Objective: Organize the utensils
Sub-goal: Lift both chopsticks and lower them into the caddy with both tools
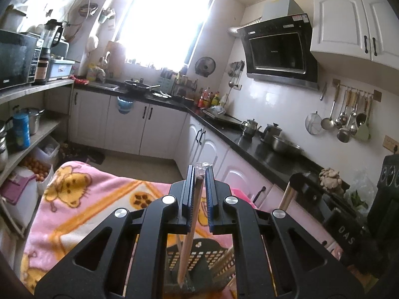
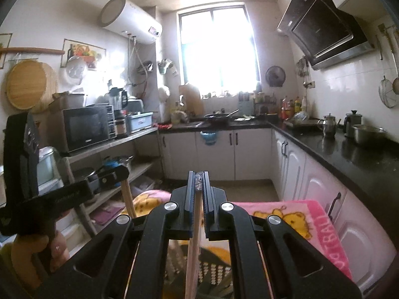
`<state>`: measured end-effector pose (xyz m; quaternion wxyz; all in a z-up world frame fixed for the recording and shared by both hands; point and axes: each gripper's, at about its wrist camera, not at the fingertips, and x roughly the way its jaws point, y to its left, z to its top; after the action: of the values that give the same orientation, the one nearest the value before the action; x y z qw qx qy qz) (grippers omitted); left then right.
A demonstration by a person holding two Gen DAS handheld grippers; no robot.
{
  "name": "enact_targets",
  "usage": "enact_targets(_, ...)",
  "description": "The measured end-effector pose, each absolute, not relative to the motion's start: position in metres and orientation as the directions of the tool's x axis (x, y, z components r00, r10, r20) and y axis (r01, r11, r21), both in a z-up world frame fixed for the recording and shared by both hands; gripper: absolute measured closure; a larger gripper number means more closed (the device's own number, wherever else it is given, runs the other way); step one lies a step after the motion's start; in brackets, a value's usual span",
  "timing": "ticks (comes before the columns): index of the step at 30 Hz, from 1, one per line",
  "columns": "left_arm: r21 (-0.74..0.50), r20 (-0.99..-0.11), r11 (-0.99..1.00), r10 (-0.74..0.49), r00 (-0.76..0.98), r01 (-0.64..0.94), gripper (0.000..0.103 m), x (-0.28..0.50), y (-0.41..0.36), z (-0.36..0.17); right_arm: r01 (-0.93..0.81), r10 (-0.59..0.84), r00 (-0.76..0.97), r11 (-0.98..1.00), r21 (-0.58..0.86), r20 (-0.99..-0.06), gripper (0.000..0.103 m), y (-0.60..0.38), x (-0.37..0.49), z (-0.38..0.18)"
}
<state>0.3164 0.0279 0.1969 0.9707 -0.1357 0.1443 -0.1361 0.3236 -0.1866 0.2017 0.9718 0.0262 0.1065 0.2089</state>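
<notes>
Left gripper (image 1: 200, 174) clamped on pale wooden chopsticks (image 1: 190, 226), lower centre of frame, tips hanging over black perforated plastic utensil basket (image 1: 199, 256). Right gripper (image 2: 198, 180) clamped on pale wooden chopstick pair (image 2: 194, 244), lower centre, above pink cartoon-print blanket (image 2: 311, 221).

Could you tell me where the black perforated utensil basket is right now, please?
The black perforated utensil basket sits at the bottom centre of both wrist views, on the pink cartoon-bear blanket, directly beneath the two shut grippers.

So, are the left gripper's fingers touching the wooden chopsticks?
Touching. The left wrist view shows the left gripper closed on the wooden chopsticks, with both fingers pressed against them and no gap.
</notes>
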Motion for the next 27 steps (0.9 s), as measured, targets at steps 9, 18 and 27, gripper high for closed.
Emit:
enact_targets(9, -0.299, -0.242, 0.931, -0.284, 0.928, 0.208, 0.1, 0.335, 0.022, 0.168, -0.336, 0.345, 0.921, 0.939, 0.078, -0.181, 0.097, -0.194, 0.352, 0.184)
enact_targets(18, -0.305, -0.259, 0.93, -0.289, 0.922, 0.206, 0.1, 0.345, 0.025, 0.142, -0.293, 0.305, 0.927, 0.952, 0.089, -0.22, 0.097, -0.194, 0.378, 0.151)
enact_targets(27, -0.305, -0.279, 0.927, -0.305, 0.91, 0.218, 0.1, 0.344, 0.023, 0.118, -0.269, 0.292, 0.926, 0.955, 0.122, -0.241, 0.097, -0.19, 0.388, 0.125)
